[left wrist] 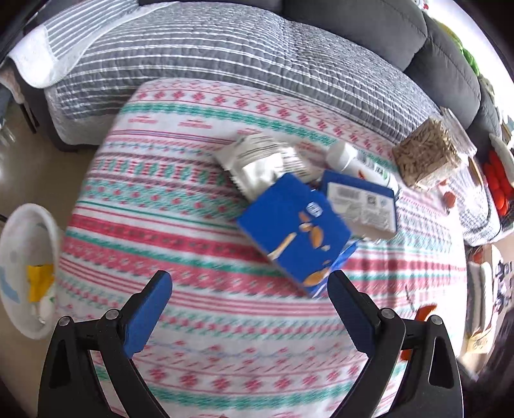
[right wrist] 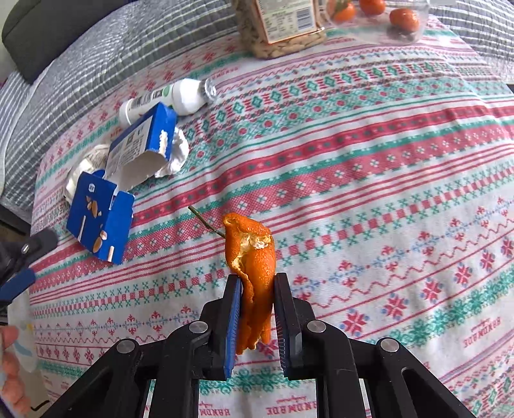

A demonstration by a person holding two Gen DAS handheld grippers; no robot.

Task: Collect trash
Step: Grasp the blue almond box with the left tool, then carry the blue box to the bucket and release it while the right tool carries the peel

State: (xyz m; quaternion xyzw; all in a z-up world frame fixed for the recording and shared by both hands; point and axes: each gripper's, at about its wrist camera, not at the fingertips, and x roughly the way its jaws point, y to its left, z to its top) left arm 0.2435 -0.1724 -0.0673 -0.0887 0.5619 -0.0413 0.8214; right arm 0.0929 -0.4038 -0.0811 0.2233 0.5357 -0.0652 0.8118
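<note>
Right hand-held gripper (right wrist: 257, 276) clamps orange peel (right wrist: 252, 254).

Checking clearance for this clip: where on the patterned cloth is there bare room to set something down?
Bare cloth spans the near and right side, from the right tool holding orange peel up toward the nut bag. Crowded at far left: torn blue box, second box piece, white bottle.

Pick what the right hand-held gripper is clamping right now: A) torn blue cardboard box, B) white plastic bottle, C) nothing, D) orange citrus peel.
D: in the right wrist view the right hand-held gripper is shut on the curled orange citrus peel, while the torn blue cardboard box and the white plastic bottle lie on the patterned cloth.
</note>
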